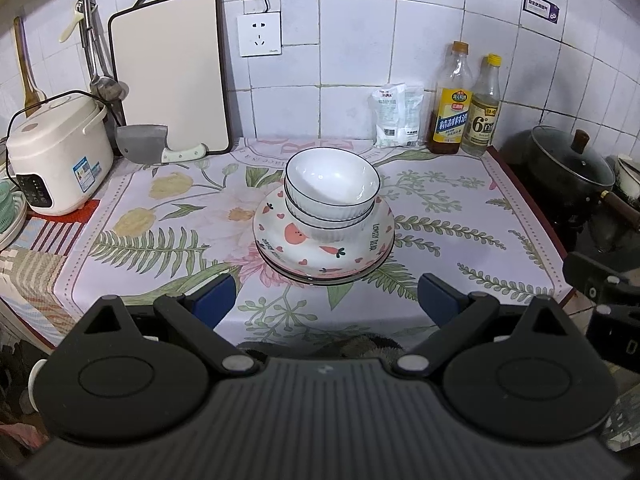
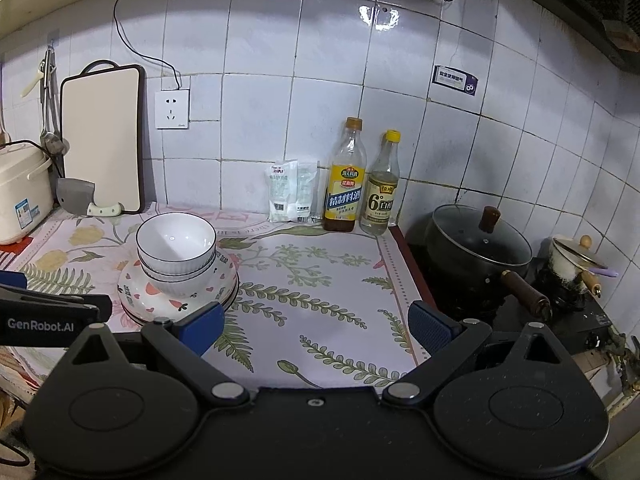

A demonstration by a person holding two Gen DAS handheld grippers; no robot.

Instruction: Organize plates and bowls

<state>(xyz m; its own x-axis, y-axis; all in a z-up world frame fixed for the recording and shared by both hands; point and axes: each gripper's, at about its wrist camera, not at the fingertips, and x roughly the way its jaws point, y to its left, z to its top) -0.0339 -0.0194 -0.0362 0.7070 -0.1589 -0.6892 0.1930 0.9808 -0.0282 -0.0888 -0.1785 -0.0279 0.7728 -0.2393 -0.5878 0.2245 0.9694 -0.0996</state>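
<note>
- Left claw (image 1: 326,300): jaws wide apart, nothing between them, held over the near bench edge.
- Right claw (image 2: 316,322): also spread wide and empty, off to the right of the left one.
- Bowls (image 1: 332,188): two white ribbed ones nested, sitting on the plates (image 1: 324,250), which are stacked in one pile (at least two rims show; exact count unclear).
- Whole pile sits on the floral mat (image 1: 460,216) on the bench, mid-depth, straight ahead of the left claw and roughly centred between its fingers.
- From the right claw the pile lies ahead and to the left, past its left finger; open mat lies straight ahead of it.
- Left claw is nearer and better lined up with the pile.
- Pile is round, so no long axis; the plate rim facing the left claw is the closest edge.
- Bowls sit slightly toward the back of the top plate, leaving bare plate at the front.
- Stage: everything already stacked in one pile. Fits a finished tidy-up, or a pile waiting to be sorted elsewhere; can't tell which.
- Open room: wide clear mat right of the pile and in front of it.
- Obstacles: bottles (image 1: 464,112) and packets (image 1: 398,116) at the back wall ahead-right; knife (image 1: 160,146) and board (image 1: 170,72) ahead-left; cooker (image 1: 56,156) far left; pot (image 2: 478,244) beyond the mat's right edge.
- Risk, as I judge it: the glossy nested bowls could slide if the pile tilts.
</note>
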